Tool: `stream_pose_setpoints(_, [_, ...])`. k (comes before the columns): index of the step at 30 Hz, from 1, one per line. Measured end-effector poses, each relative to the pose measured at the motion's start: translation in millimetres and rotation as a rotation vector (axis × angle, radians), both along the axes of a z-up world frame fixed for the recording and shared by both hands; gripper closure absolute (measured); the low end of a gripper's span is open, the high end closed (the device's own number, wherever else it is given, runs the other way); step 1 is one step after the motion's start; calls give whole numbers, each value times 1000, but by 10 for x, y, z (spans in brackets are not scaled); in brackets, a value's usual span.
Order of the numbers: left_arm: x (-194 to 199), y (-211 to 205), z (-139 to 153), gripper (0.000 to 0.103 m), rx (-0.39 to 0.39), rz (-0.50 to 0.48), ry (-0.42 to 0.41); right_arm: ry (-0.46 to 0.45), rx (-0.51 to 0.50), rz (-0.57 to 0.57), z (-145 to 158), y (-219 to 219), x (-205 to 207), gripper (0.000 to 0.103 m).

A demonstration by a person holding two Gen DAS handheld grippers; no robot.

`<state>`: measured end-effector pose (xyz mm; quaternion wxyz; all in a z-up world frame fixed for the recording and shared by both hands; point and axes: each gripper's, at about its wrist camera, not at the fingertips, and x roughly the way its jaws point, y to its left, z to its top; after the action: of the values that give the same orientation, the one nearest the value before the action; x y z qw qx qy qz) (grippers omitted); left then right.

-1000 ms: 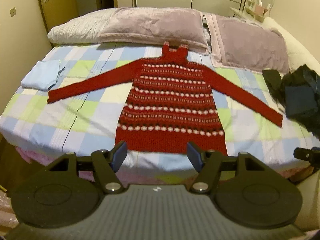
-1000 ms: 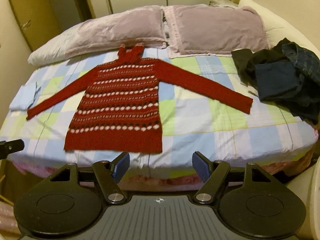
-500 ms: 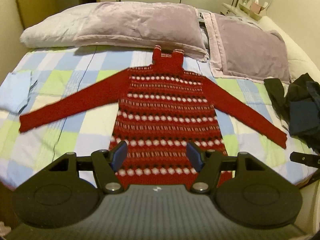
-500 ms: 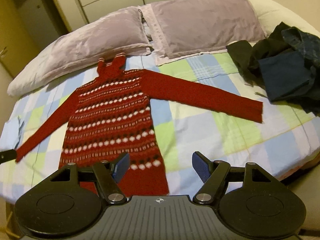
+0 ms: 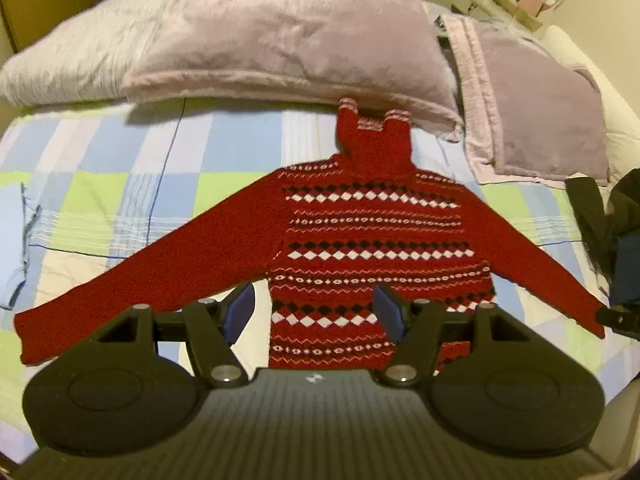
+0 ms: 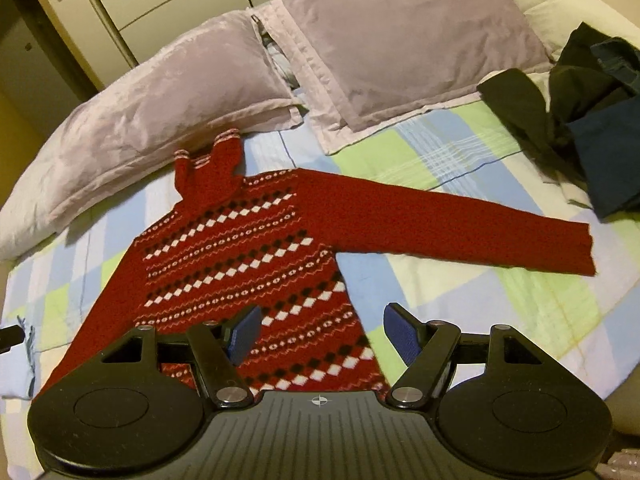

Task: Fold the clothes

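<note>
Red sweater (image 5: pixel 376 240) lies flat on the checked bedsheet (image 5: pixel 120 184), sleeves spread, collar twd the pillows (image 5: pixel 280 40). Left tongs (image 5: pixel 314 312) hang over its lower body, jaws apart, nothing btwn. Right tongs (image 6: pixel 322 334) over hem on the right-sleeve side, also apart, empty. Dark clothes pile (image 6: pixel 592 120) far right of them.

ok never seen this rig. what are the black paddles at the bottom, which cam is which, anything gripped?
No robot here: a person carries a two-finger gripper in each hand, each with a fisheye camera looking along its fingers. The black parts are the gripper itself. One picture looks past the left gripper, the other past the right gripper. Both stand open and hold nothing. On the checked bedspread a red patterned sweater lies flat, sleeves spread, below two pillows. Dark clothes are piled at the right.
</note>
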<state>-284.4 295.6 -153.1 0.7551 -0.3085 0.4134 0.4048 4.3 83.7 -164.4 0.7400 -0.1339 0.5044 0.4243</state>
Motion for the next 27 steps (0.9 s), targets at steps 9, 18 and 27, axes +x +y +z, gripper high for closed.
stream_pose_setpoints(9, [-277, 176, -737, 42, -117, 116, -14, 37, -102, 49, -521, 342, -109, 31])
stream_pose_setpoints(18, [-1310, 249, -1553, 42, -200, 603, -143, 85, -92, 133, -1273, 659, -116, 31])
stream_pose_setpoints(27, [-2258, 214, -1948, 42, -167, 914, -252, 75, 0, 182, -1697, 924, -189, 31])
